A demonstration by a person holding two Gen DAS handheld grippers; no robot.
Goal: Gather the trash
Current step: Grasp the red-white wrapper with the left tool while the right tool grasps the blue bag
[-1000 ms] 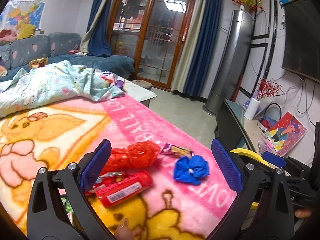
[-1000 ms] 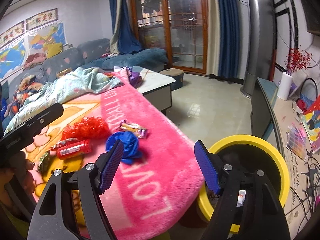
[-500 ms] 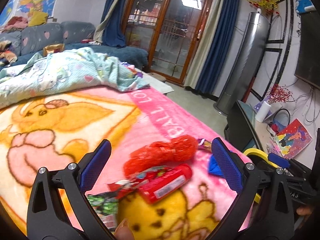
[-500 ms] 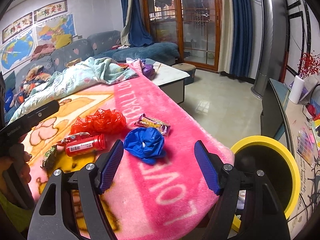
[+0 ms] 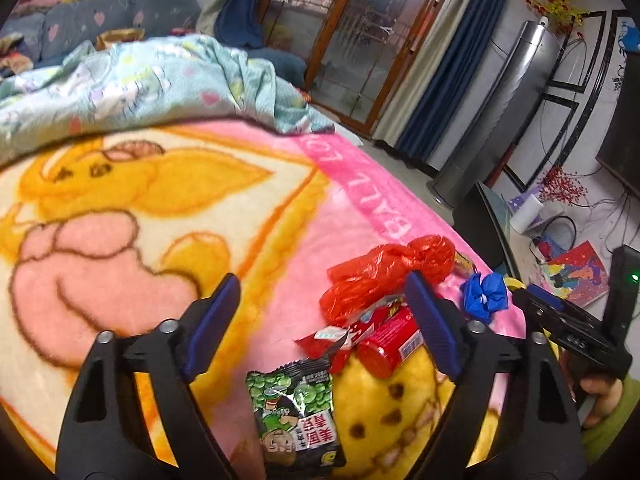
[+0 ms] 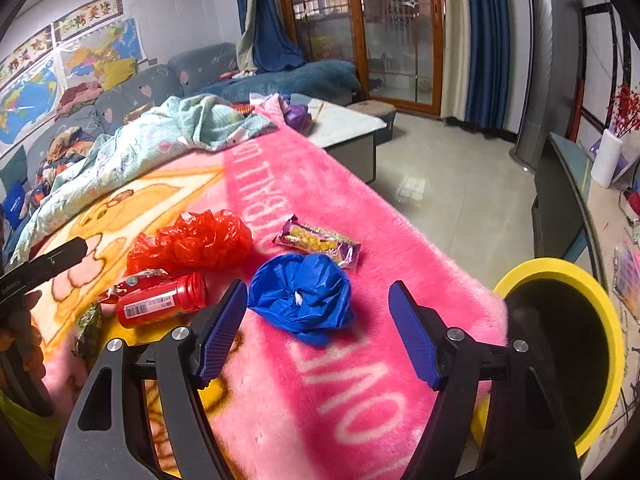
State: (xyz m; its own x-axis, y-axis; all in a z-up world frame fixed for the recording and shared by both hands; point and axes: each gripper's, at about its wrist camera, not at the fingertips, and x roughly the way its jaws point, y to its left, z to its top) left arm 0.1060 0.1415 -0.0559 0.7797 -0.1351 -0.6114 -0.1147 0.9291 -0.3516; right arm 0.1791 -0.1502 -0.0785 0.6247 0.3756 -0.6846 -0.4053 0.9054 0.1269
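Where the left gripper (image 5: 320, 320) frames its view, the green snack packet (image 5: 296, 416) lies nearest, between and just below the fingers, its lower edge cut off by the frame. Jaws are closing but the pads touch nothing; nothing is held. Just past the packet a red cylindrical container (image 5: 390, 342) lies on its side, partly hidden behind the right-hand finger, with a torn red-and-white wrapper (image 5: 340, 336) against it. Beyond those sits a crumpled red plastic bag (image 5: 384, 272), then a blue crumpled bag (image 5: 484, 294) at the blanket edge, its right part masked by the other gripper's body. All rest on a pink cartoon blanket (image 5: 140, 208).

Right gripper (image 6: 314, 332): jaws wide apart, empty, hovering over the blue bag, which lies between the fingertips but untouched. A purple-and-yellow candy wrapper (image 6: 320, 242) lies just behind it, touching or nearly so; cannot tell which. From this side the green packet is only a dark blurred sliver at the left. A yellow-rimmed bin (image 6: 560, 276) stands just beside the blanket's corner, low right; its interior is dark and its contents cannot be made out, and the near rim is hidden behind the gripper.

Farther back, a rumpled pale-green quilt (image 6: 160, 140) covers the blanket's far end. A sofa (image 6: 168, 80) and glass doors (image 6: 380, 32) lie beyond.
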